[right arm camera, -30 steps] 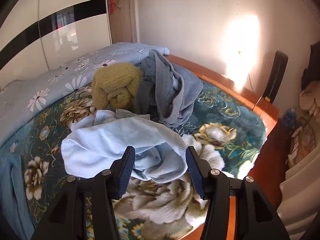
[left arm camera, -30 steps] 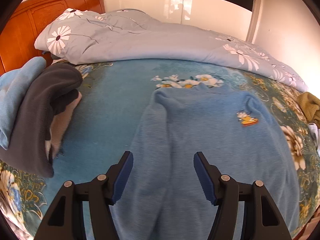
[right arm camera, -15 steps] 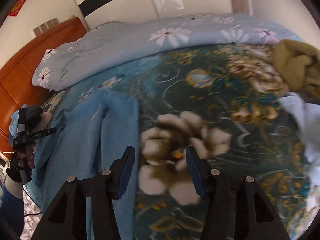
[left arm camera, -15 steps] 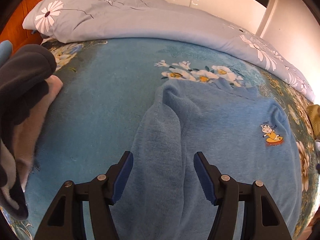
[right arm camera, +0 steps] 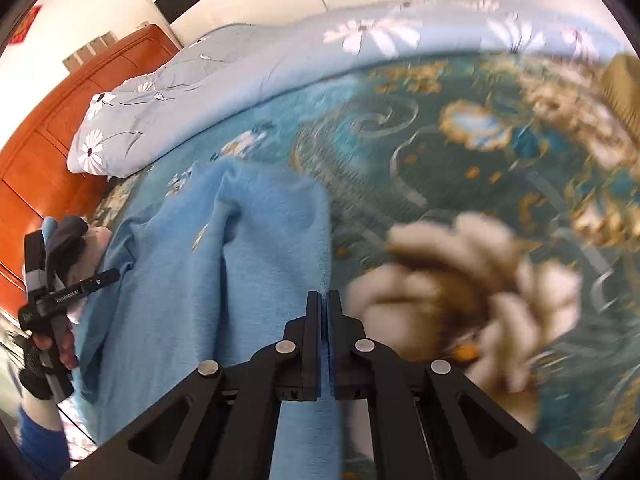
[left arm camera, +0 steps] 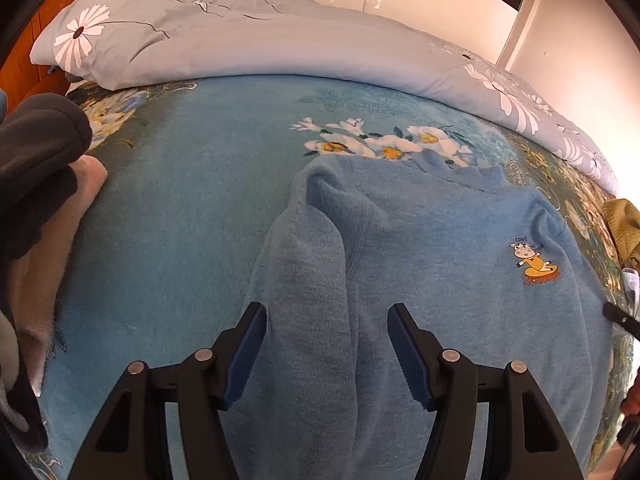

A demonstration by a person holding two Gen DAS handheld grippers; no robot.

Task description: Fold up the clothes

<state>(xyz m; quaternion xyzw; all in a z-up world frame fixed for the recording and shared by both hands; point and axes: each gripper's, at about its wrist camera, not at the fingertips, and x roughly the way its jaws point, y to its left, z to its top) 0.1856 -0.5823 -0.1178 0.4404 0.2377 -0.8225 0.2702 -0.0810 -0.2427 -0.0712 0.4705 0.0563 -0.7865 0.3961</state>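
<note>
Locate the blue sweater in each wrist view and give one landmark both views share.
Left wrist: blue sweater fills centre and right, a sleeve running between the open left gripper.
Right wrist: blue sweater lies left of centre, its edge pinched in the right gripper.
Shared landmark: the daisy duvet.

item: blue fleece sweater | look: soft, light blue, small cartoon cow patch on the chest | pose: lying spread out, front up, one sleeve folded down along the body | place: on the flowery blue bed blanket | edge: right side hem pinched up
</note>
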